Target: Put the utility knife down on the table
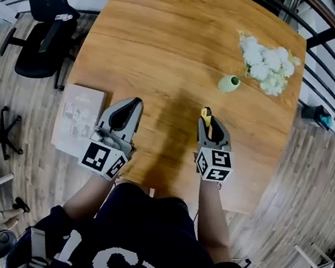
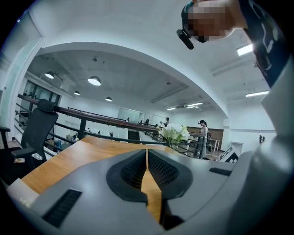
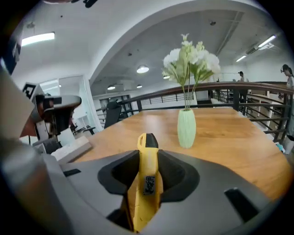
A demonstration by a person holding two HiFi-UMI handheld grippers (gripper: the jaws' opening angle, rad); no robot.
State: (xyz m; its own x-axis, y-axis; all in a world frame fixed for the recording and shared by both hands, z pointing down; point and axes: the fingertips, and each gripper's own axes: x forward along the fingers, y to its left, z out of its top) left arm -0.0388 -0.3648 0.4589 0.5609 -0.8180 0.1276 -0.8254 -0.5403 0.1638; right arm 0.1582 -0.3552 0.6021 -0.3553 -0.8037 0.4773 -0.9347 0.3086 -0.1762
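Right gripper [image 3: 148,158] clamps utility knife [image 3: 146,183] over wooden table [image 1: 167,49]; railing [image 2: 92,116] beyond.

Lower centre of the frame: a dark navy shirt [image 1: 139,238] with large white numerals. Grey moulded left gripper [image 1: 135,102] and right gripper [image 1: 207,120], each bearing a cube of black-and-white square markers.

Utility knife [image 3: 146,179] yellow with a black nose and a small dark printed label; right gripper [image 3: 147,158] and left gripper [image 2: 147,160] matt grey with charcoal ribbed pads [image 2: 161,169], each with a marker cube [image 1: 214,164] in black-and-white squares. Table [image 1: 168,43] warm orange-brown, streaked wood grain — vase [image 1: 228,83] pale mint green, flowers [image 1: 266,63] white on green stems. Book [image 1: 79,120] washed-out grey; office chair [image 1: 43,24] black; floor [image 1: 313,183] grey-brown planks; shirt [image 1: 137,251] dark navy with large white numerals.
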